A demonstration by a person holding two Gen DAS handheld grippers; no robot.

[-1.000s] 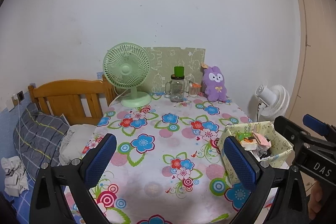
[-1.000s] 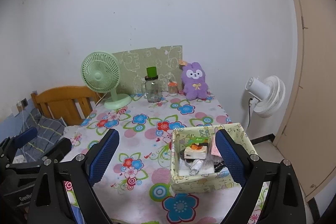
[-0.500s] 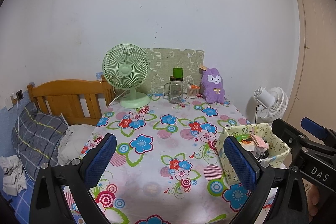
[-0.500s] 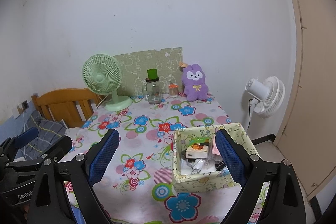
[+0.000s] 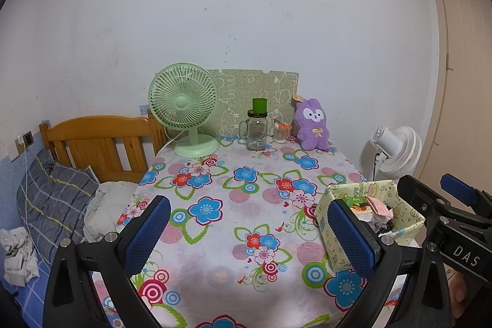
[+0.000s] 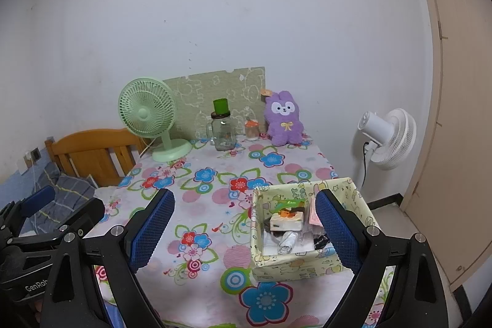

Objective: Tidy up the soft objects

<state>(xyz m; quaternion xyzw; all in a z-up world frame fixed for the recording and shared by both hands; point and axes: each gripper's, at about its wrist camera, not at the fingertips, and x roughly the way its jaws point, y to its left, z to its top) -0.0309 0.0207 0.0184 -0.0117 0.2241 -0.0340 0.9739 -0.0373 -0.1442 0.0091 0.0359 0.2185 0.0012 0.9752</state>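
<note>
A purple plush rabbit (image 5: pixel 311 125) (image 6: pixel 283 119) sits upright at the far right of the flowered table (image 5: pixel 233 202) (image 6: pixel 212 192), against the wall. A pale yellow-green fabric box (image 5: pixel 384 214) (image 6: pixel 307 229) with several small items stands at the near right edge. My left gripper (image 5: pixel 250 235) hovers open and empty above the table's near edge, left of the box. My right gripper (image 6: pixel 246 231) is open too, held above the near edge with the box's left half between its finger lines but farther off.
A green desk fan (image 5: pixel 184 106) (image 6: pixel 147 116), a glass jar with a green cap (image 5: pixel 257 128) (image 6: pixel 223 128) and a small cup (image 5: pixel 280 132) (image 6: pixel 252 129) stand along the back. A wooden headboard (image 5: pixel 101 143) and bedding (image 5: pixel 55 199) lie left. A white floor fan (image 5: pixel 396 149) (image 6: pixel 387 137) stands right.
Both grippers have drawn back and risen a little, so the table and box look slightly smaller and farther. Both stay open. Nothing on the table has moved.
</note>
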